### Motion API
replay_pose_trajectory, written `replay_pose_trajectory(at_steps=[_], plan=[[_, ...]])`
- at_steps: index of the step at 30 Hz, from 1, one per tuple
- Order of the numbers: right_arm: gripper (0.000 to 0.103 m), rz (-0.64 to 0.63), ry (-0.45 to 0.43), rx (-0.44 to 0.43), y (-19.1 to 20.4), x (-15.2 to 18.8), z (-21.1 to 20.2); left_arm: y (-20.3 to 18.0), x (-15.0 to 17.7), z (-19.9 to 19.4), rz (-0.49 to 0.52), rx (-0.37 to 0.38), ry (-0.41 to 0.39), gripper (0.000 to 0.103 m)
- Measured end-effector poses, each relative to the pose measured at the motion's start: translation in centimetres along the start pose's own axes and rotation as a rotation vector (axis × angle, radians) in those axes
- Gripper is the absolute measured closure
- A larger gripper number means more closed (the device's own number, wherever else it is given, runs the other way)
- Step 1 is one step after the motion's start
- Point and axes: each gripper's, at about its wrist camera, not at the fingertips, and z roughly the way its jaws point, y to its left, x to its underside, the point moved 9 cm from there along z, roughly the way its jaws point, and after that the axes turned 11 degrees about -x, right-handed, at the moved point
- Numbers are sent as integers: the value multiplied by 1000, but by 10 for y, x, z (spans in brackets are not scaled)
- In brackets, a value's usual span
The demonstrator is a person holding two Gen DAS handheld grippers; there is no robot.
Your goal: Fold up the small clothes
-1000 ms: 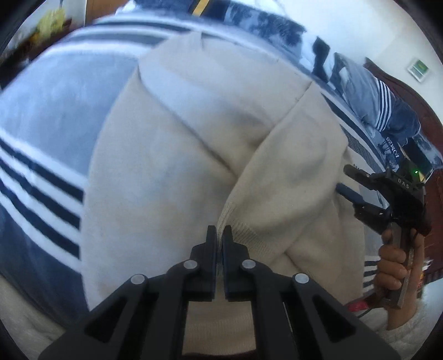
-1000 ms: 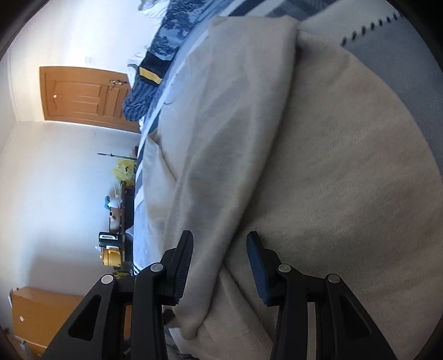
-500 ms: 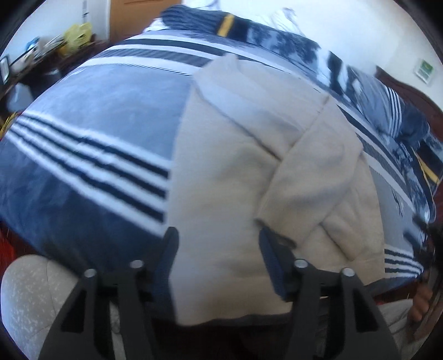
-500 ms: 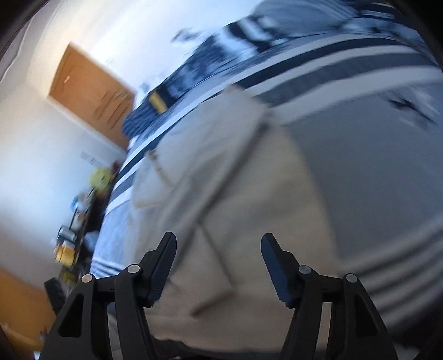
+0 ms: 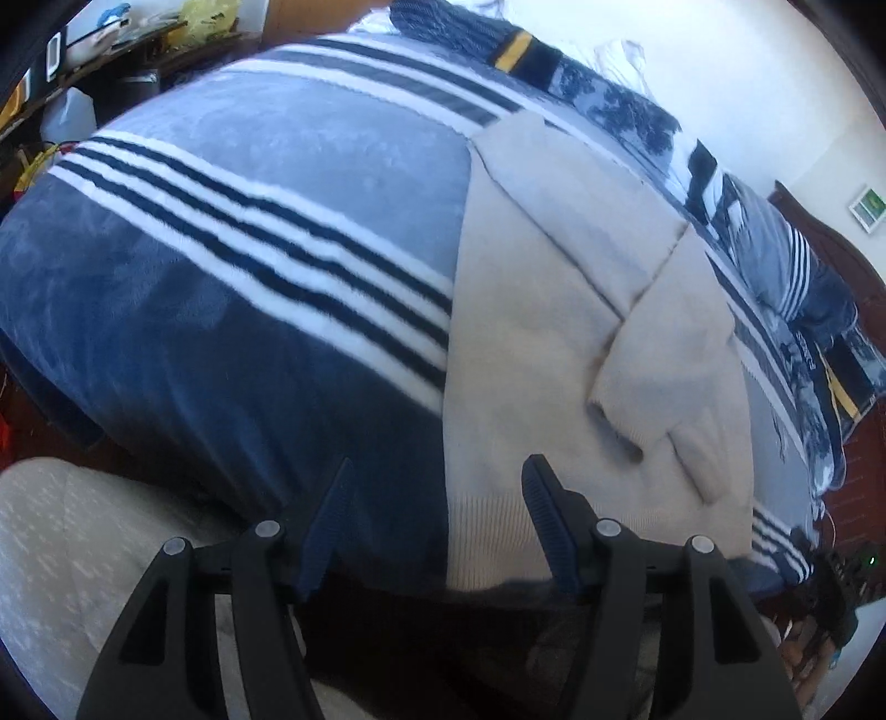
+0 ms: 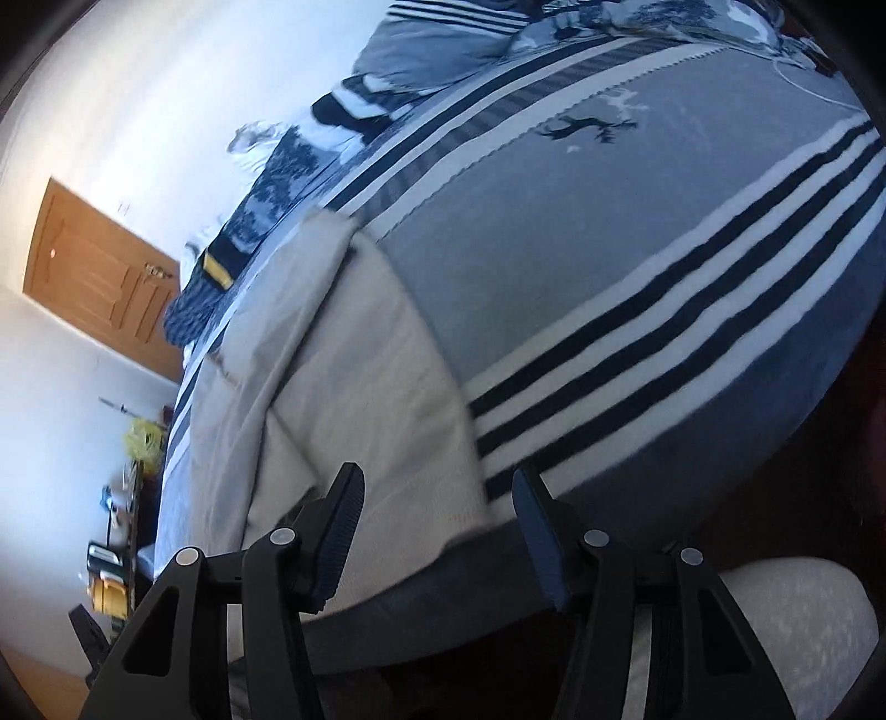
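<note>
A cream knit sweater (image 5: pixel 531 332) lies flat on the blue striped blanket (image 5: pixel 221 249), both sleeves folded in across its body. Its ribbed hem (image 5: pixel 487 543) hangs at the bed's near edge. My left gripper (image 5: pixel 437 520) is open and empty, just above the hem's left corner. In the right wrist view the sweater (image 6: pixel 343 387) lies left of centre. My right gripper (image 6: pixel 437 526) is open and empty, above the hem's right corner (image 6: pixel 443 498).
Dark patterned bedding and pillows (image 5: pixel 803 288) are piled along the far side of the bed. A cluttered desk (image 5: pixel 83 50) stands at the far left. A wooden door (image 6: pixel 99 288) is in the white wall. My knees (image 5: pixel 66 554) press against the bed's near edge.
My left gripper has let go of the folded sleeve, opened, and pulled back to the hem. My right gripper has also pulled back from the sweater's body to the near edge.
</note>
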Motion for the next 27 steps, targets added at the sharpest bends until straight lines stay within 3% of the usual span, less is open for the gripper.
replay_pose_trajectory(at_steps=[4,8,10,12,15,20,27], plan=[[42,-31,-2,13,11,7,2,-19,21,10,96,-4,45,41],[43,6,-5,48,-4,2,9,-41,37,26,159,5,94,41],[52,40,20,53,-15,4,17,-50,43,35,185,0,116,41],[53,56,57,67,-23,6,27,-56,45,43,191,1,138,41],[59,59,99,82,-30,8,42,-55,45,51,147,11,164,41],[77,37,133,97,-29,15,50,-44,41,55,45,33,182,58],[78,79,166,81,-36,18,56,-38,44,61,-40,81,227,59]])
